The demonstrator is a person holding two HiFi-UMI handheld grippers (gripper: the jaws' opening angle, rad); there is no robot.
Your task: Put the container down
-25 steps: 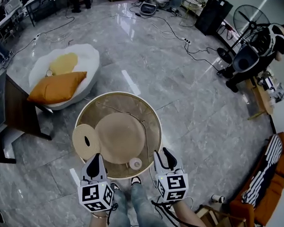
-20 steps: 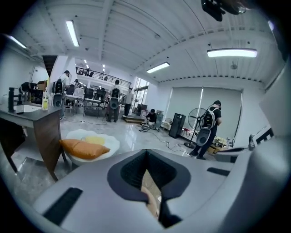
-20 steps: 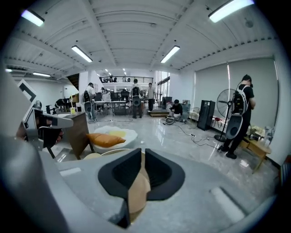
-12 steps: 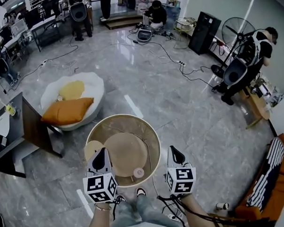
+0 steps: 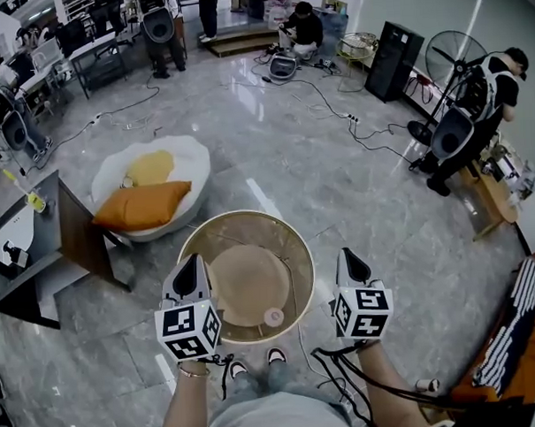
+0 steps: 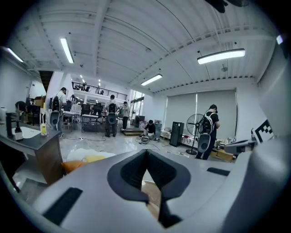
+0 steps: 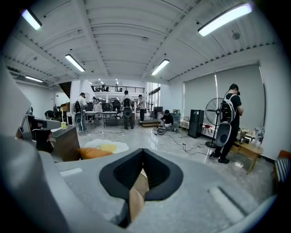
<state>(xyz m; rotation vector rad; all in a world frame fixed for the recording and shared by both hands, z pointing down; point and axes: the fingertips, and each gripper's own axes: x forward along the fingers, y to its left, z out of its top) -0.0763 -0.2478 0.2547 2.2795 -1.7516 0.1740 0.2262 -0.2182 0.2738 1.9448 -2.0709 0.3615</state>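
Note:
A small white round container (image 5: 273,317) stands on the near part of a round table (image 5: 246,216), next to a wide tan disc (image 5: 244,284). In the head view my left gripper (image 5: 191,259) hangs over the table's near left edge, left of the container. My right gripper (image 5: 347,252) is off the table's right rim, over the floor. Both are shut and hold nothing. In the left gripper view the left gripper (image 6: 146,151) has its jaws meeting in a point; the right gripper (image 7: 143,150) looks the same in its own view, with a strip of tan table below.
A white floor cushion with an orange pillow (image 5: 143,205) lies beyond the table on the left. A dark desk (image 5: 47,231) stands further left. Cables (image 5: 332,68) cross the marble floor. A fan (image 5: 463,60), several people and a striped seat (image 5: 520,325) are around.
The right gripper's jaws have closed, and it has moved right, off the table and away from the container. The left gripper has shifted slightly. The view now takes in more of the room.

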